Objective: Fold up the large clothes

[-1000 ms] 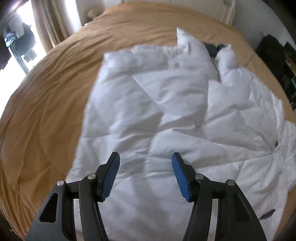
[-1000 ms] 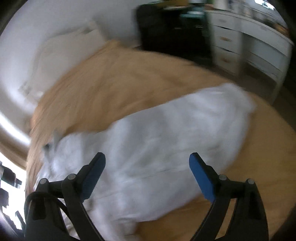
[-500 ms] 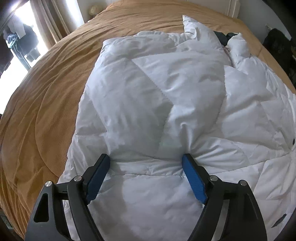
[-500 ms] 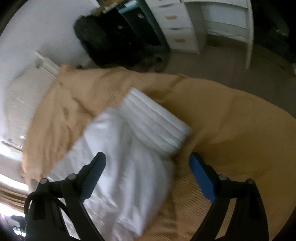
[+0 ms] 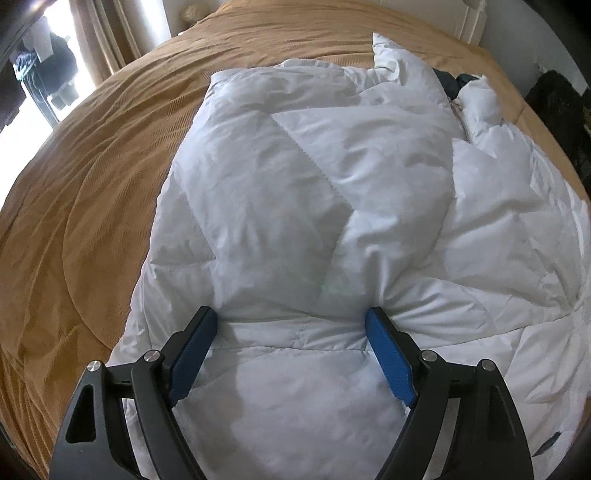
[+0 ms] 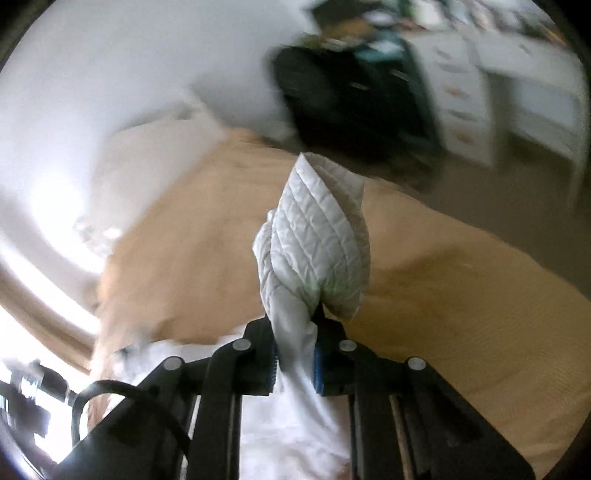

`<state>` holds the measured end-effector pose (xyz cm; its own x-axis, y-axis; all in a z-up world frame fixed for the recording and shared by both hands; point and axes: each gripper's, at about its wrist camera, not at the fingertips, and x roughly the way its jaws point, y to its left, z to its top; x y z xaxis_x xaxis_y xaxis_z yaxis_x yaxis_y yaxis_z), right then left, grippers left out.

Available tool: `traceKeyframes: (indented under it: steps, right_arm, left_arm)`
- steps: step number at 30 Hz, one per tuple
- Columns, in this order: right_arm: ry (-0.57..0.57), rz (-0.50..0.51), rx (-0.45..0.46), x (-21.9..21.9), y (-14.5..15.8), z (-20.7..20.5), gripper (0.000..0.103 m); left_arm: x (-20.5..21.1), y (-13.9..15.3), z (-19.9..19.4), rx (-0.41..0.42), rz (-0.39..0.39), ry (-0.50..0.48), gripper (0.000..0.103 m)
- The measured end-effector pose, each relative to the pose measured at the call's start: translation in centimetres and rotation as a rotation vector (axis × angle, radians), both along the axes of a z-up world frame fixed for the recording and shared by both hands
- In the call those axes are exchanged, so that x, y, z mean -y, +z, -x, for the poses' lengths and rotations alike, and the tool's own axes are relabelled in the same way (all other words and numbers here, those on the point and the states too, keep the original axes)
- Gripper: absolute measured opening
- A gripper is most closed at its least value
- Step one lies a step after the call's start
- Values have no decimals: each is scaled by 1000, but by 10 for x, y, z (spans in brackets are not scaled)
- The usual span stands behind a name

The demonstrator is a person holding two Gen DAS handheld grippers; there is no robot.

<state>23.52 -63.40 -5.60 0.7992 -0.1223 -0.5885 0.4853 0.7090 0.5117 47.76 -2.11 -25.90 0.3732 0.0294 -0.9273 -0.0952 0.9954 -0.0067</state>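
Note:
A white quilted puffer jacket (image 5: 332,177) lies spread on the tan bedspread (image 5: 92,192), with one side folded over its middle. My left gripper (image 5: 291,317) points steeply down with its jaws wide open. Both blue fingertips (image 5: 376,325) press into the padded fabric, which bulges between them. In the right wrist view my right gripper (image 6: 295,328) has its jaws closing on the jacket's sleeve (image 6: 317,240). The stitched cuff stands up beyond the pads, lifted off the bed. The collar and zip (image 5: 458,110) lie at the far end.
The bed (image 6: 443,266) fills most of both views. A white headboard (image 5: 469,18) and wall stand behind it. A dark bag or chair (image 6: 332,96) and a white desk with drawers (image 6: 461,92) stand beside the bed. A window with curtains (image 5: 92,44) is at left.
My left gripper has opened wider and sunk onto the jacket. My right gripper swung to the sleeve end, shut on the cuff and lifted it off the bedspread.

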Motion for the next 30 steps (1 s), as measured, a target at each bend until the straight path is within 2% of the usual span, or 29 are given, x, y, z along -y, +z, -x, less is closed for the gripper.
traceKeyframes:
  steps: [1, 4, 6, 8, 10, 14, 16, 17, 18, 19, 20, 21, 25, 27, 29, 30]
  right_arm:
    - [62, 17, 40, -27, 21, -9, 15]
    - [225, 58, 119, -108, 63, -41, 15]
    - [360, 60, 154, -177, 77, -72, 15]
    - [483, 46, 161, -242, 77, -94, 15]
    - [586, 37, 134, -299, 62, -120, 15]
    - [741, -15, -36, -411, -18, -165, 16]
    - [789, 11, -132, -450, -65, -177, 22]
    - [795, 41, -186, -467, -85, -179, 30]
    - [796, 64, -245, -479, -107, -182, 44]
    - [817, 58, -287, -488, -128, -189, 50]
    - [833, 46, -298, -496, -142, -187, 63]
    - [841, 59, -291, -500, -146, -185, 68]
    - [870, 114, -245, -504, -119, -165, 72]
    - [863, 75, -183, -479, -97, -154, 75]
    - [824, 53, -132, -463, -83, -139, 79]
    - [790, 40, -102, -441, -72, -130, 79]
  left_arm:
    - [-2, 1, 0, -2, 14, 1, 82]
    - [-24, 12, 2, 2, 123, 33, 82]
    - [-45, 19, 5, 8, 175, 69, 82]
    - [-68, 25, 9, 18, 202, 103, 82]
    - [-93, 29, 14, 28, 209, 137, 82]
    - [-130, 32, 18, 36, 198, 173, 82]
    - [-140, 33, 19, 39, 199, 176, 82]
    - [-143, 33, 18, 42, 206, 175, 82]
    - [-145, 33, 17, 43, 221, 170, 83]
    - [-145, 33, 16, 45, 237, 166, 83]
    - [-143, 32, 15, 46, 252, 160, 83]
    - [-138, 32, 13, 42, 263, 149, 83]
    - [-106, 34, 7, 48, 318, 86, 83]
    - [-81, 40, 2, 56, 375, 39, 83]
    - [-57, 44, -3, 63, 408, 4, 83]
    - [-43, 47, -6, 73, 417, -15, 83]
